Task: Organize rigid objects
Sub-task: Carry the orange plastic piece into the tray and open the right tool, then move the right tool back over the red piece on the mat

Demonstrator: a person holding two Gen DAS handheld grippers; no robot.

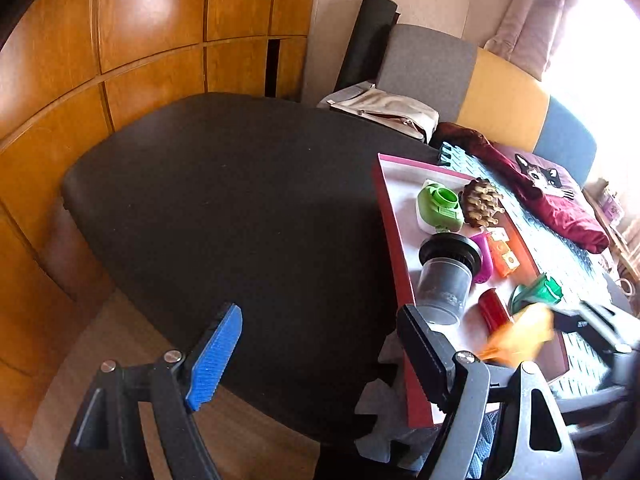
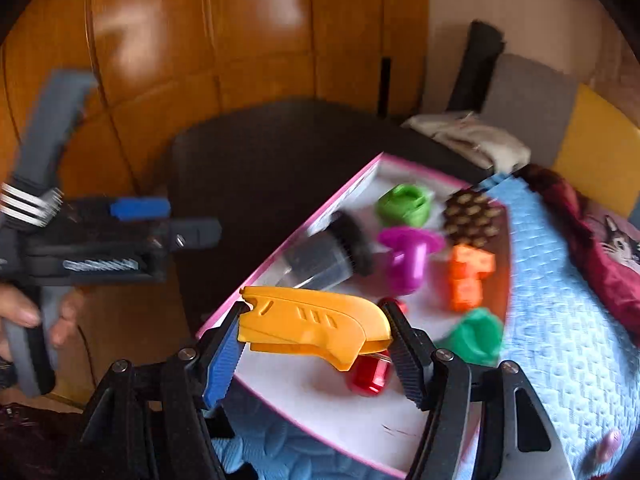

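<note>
Right tongs point(image 2: 316, 344) clamp a yellow plastic piece point(image 2: 312, 326) above the tray point(image 2: 320, 404).

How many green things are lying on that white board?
2. A light green piece sits at the board's far end beside the brown knobbly object; a darker green piece lies nearer, by the right gripper. Others could be hidden.
</note>
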